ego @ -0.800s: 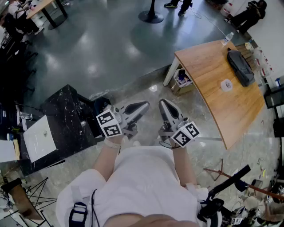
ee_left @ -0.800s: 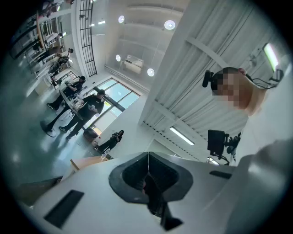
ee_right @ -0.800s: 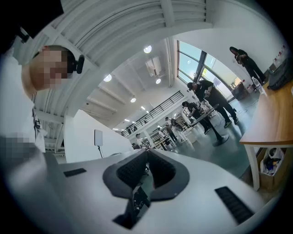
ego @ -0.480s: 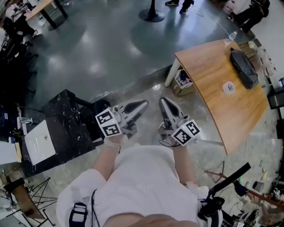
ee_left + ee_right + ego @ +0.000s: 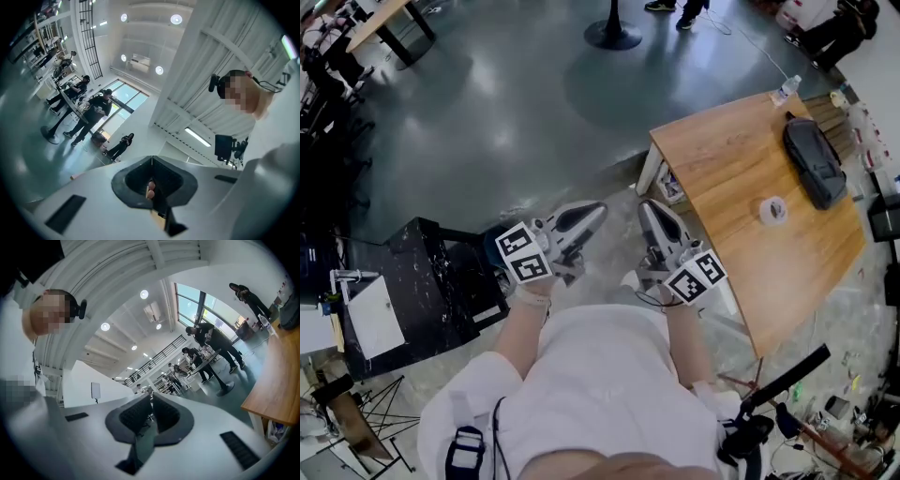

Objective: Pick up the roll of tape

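Observation:
The roll of tape [image 5: 773,210], a small whitish ring, lies flat on the wooden table [image 5: 731,178] at the right of the head view, next to a black bag [image 5: 814,161]. My left gripper [image 5: 596,210] and right gripper [image 5: 648,206] are held side by side in front of my body over the floor, well short of the tape. Both are shut with nothing in them. In the left gripper view the left gripper [image 5: 151,159] has its dark pads pressed together. In the right gripper view the right gripper [image 5: 151,397] shows its pads meeting too. Neither gripper view shows the tape.
A clear bottle [image 5: 785,90] stands at the table's far corner. A box of items [image 5: 667,187] sits under the table's near end. A black marbled cabinet [image 5: 422,272] with a white sheet [image 5: 370,317] stands at the left. A round stand base [image 5: 612,34] and people are farther off.
The wooden table and the tape have shifted left and closer to the grippers in the head view; the black cabinet has slid left. Both grippers keep their pose, still shut.

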{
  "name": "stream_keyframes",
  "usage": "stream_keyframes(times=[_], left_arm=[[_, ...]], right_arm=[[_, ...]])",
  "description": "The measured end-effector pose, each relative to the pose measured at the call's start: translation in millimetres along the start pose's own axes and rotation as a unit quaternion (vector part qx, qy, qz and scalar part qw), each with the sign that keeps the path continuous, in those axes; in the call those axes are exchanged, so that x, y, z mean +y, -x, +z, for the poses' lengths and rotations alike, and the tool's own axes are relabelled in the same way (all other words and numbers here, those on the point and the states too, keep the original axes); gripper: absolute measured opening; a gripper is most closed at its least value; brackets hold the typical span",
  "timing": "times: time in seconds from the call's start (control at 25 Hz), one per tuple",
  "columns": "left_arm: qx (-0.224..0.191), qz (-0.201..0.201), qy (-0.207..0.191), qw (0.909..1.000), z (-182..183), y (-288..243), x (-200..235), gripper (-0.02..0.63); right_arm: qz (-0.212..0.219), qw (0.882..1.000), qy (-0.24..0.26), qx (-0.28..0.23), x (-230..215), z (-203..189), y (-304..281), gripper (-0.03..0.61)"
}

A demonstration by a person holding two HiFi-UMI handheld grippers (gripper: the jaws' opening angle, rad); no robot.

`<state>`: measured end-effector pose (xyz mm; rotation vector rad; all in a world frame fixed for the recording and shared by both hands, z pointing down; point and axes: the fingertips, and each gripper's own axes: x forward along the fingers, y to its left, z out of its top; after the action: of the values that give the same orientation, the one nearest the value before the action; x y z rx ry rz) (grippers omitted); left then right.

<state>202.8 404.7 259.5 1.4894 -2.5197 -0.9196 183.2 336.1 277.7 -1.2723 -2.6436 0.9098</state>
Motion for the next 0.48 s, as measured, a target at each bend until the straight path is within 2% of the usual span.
stream_keyframes(times=[0.28, 0.48], left_arm=[[0.016, -0.009, -0.007, 0.9998, -16.2, -93.3, 17.2, 0.008], [0.031, -0.017, -0.009, 0.9993, -29.0, -132.6, 20.7, 0.008]], right_arm=[[0.001, 1.0, 0.004, -0.005, -64.8, 41.9, 12.2, 0.032], [-0.003, 1.0, -0.002, -0.009, -97.2, 56.8, 19.4, 0.032]])
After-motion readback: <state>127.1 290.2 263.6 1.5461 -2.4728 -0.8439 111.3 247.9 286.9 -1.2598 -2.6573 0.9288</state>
